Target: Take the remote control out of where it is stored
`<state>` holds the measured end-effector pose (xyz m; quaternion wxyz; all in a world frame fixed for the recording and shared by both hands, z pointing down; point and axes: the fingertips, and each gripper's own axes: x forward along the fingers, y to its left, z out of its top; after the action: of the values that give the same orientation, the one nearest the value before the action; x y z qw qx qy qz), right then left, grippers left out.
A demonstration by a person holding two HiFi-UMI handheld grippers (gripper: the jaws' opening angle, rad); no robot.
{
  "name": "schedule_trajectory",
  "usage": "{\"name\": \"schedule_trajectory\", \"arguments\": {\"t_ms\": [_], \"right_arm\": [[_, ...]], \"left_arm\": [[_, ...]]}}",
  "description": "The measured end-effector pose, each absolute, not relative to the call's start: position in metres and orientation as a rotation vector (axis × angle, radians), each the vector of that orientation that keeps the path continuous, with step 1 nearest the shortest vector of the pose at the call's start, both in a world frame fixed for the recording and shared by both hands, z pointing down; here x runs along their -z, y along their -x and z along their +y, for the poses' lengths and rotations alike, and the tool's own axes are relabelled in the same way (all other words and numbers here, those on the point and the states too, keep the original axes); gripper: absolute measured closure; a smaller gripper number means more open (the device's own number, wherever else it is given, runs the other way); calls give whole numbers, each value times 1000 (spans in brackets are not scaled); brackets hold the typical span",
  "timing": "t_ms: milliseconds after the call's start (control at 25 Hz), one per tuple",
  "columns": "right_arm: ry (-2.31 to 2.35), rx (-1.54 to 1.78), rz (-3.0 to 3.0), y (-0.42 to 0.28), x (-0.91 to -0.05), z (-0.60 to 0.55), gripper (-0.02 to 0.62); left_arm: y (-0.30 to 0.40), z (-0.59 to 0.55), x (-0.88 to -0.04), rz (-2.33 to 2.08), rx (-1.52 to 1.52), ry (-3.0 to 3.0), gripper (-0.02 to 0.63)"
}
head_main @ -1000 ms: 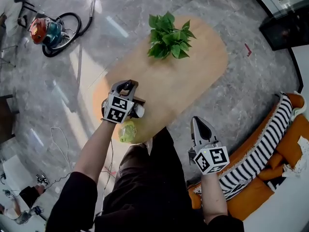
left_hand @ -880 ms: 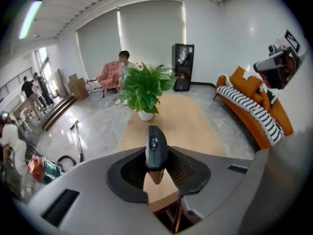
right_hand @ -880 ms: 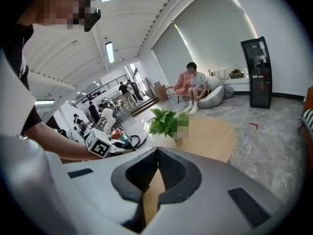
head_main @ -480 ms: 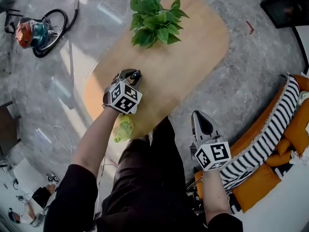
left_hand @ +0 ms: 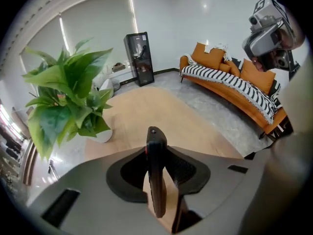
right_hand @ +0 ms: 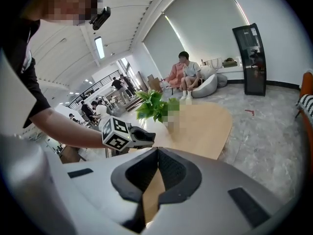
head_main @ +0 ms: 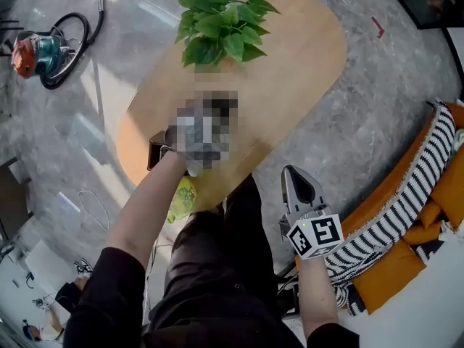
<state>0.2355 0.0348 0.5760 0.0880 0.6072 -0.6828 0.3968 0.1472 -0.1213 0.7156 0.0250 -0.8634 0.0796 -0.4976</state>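
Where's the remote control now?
In the left gripper view, the remote control is clamped edge-on in the left gripper's jaws over the wooden table, right of the potted plant.

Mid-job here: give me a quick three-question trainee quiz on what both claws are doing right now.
1. True or false: the right claw is shut and empty.
2. What does the left claw grip? A) remote control B) leaf C) cushion
3. Fill in: the potted plant stands on the wooden ___.
Key: 1 true; 2 A; 3 table.
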Motion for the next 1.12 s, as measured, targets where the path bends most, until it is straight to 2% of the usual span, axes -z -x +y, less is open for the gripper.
{"name": "schedule_trajectory", "arguments": {"t_ms": [520, 1120], "right_arm": [[-1853, -1293, -1915, -253, -622, 67, 588], [-1819, -1283, -1883, -255, -637, 61, 588]], "left_arm": [[-162, -102, -808, 9, 1677, 2444, 497], [-151, -80, -819, -55, 1778, 2572, 495]]}}
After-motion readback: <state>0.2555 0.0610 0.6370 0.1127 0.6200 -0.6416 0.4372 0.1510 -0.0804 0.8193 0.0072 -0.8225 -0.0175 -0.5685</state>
